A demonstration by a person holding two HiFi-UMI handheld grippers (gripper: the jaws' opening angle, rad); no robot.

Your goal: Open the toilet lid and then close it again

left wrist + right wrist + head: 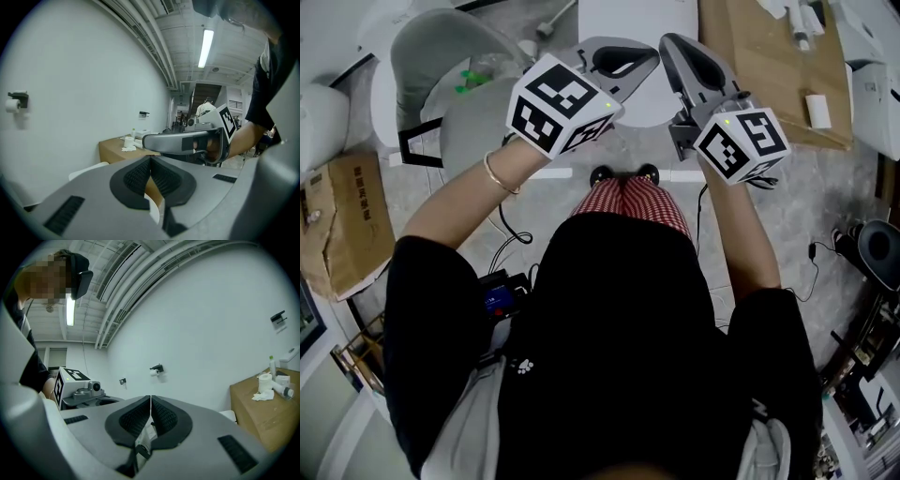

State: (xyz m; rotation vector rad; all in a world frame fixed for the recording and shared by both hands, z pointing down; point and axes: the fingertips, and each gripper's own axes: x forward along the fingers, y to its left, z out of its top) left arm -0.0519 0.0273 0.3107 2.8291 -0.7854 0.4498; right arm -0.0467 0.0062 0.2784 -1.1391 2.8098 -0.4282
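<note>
From where I stand, the left claw (151, 159) and the right claw (150, 398) are both clenched on nothing and held up in front of the person. The white ceramic toilet (633, 17) sits at twelve o'clock, mostly hidden behind them. I can't tell if its lid is up or down, so progress is unclear.

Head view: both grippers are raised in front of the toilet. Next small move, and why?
Probably tilt the right gripper down toward the toilet front. Both it and the left gripper are shut, empty, and facing the wall, not the toilet.
</note>
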